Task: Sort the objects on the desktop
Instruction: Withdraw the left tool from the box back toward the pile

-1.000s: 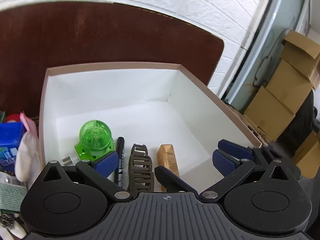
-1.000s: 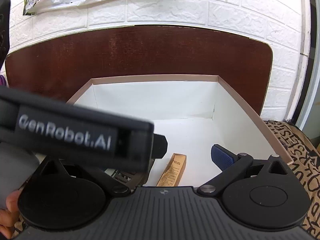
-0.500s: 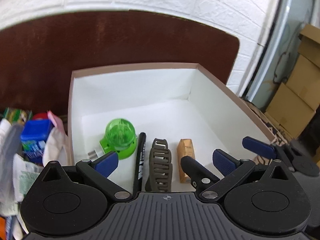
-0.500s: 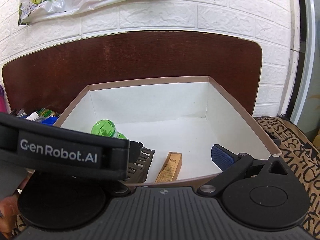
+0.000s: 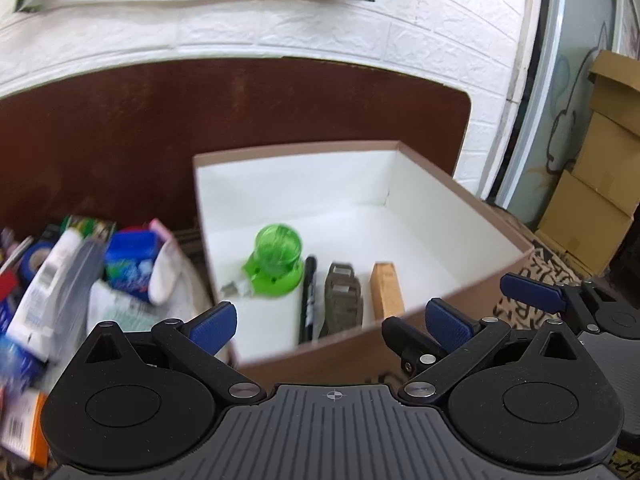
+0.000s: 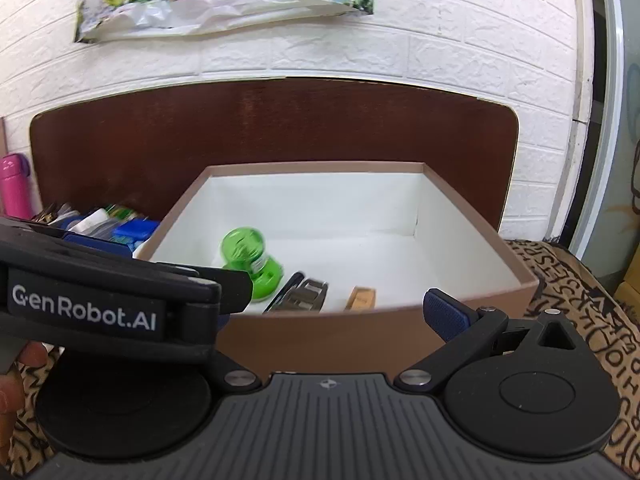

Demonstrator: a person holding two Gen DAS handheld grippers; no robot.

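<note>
Both claws, left [image 5: 330,318] and right [image 6: 332,316], are held wide and empty before a box [image 5: 460,236] containing a green bottle [image 5: 278,246].

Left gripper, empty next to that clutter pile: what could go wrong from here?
1. The left gripper is open and empty; the pile beside the box is jumbled, so a grasp may catch two items.
2. The right gripper sits close alongside; they could bump.
3. Motion blur on the pile may spoil aim.

Cardboard boxes [image 5: 592,196] stacked beside white brick wall [image 6: 440,40].
</note>
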